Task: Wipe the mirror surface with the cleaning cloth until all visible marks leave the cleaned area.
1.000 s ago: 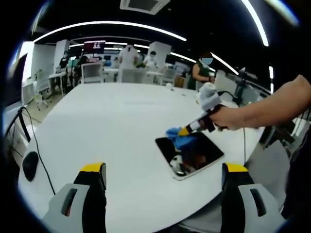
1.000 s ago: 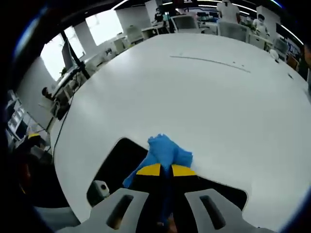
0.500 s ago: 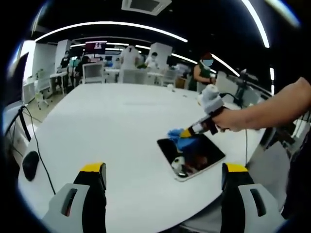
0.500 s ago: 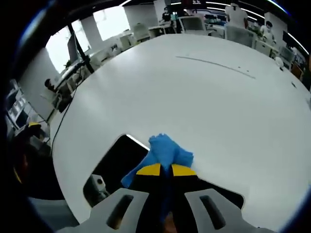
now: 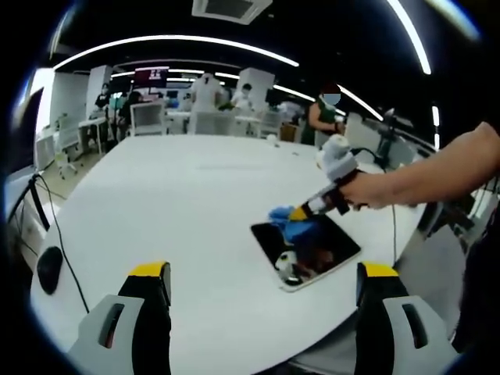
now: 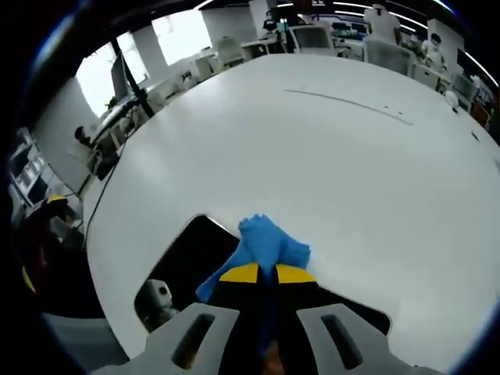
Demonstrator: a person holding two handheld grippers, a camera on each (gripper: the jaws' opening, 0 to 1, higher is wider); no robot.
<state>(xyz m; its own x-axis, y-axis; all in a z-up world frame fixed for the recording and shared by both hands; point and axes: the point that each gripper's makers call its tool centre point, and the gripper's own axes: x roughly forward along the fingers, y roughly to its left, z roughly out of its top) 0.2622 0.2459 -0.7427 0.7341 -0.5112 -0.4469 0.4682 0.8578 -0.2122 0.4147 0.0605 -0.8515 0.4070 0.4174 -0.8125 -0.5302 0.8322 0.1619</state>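
The mirror (image 5: 306, 251) lies flat on the white desk (image 5: 180, 203), a dark rectangular panel with a pale border, near the desk's edge on the right of the left gripper view. The blue cleaning cloth (image 5: 291, 223) rests on its far corner, partly on the glass and partly over the border onto the desk. The wiping appears to be under way rather than finished: the cloth covers only that one corner, and most of the dark surface lies bare. The glass shows reflections, and whether any marks remain on it is too fine to tell from here. Judging by where the cloth sits, the near and right-hand parts of the panel are left to cover.

The left gripper (image 5: 262, 293) hangs above the near edge of the desk with its jaws spread wide and nothing between them; the mirror lies ahead of it and to the right, well apart from both jaws. Further right, a person's hand (image 5: 367, 190) holds the right gripper (image 6: 259, 273), which slants down onto the cloth. In the right gripper view its yellow-tipped jaws are closed tight on the cloth (image 6: 266, 244), which bunches out just beyond their tips. The mirror (image 6: 191, 262) spreads beneath and to either side of the jaws there, with the cloth pressed at its far edge.
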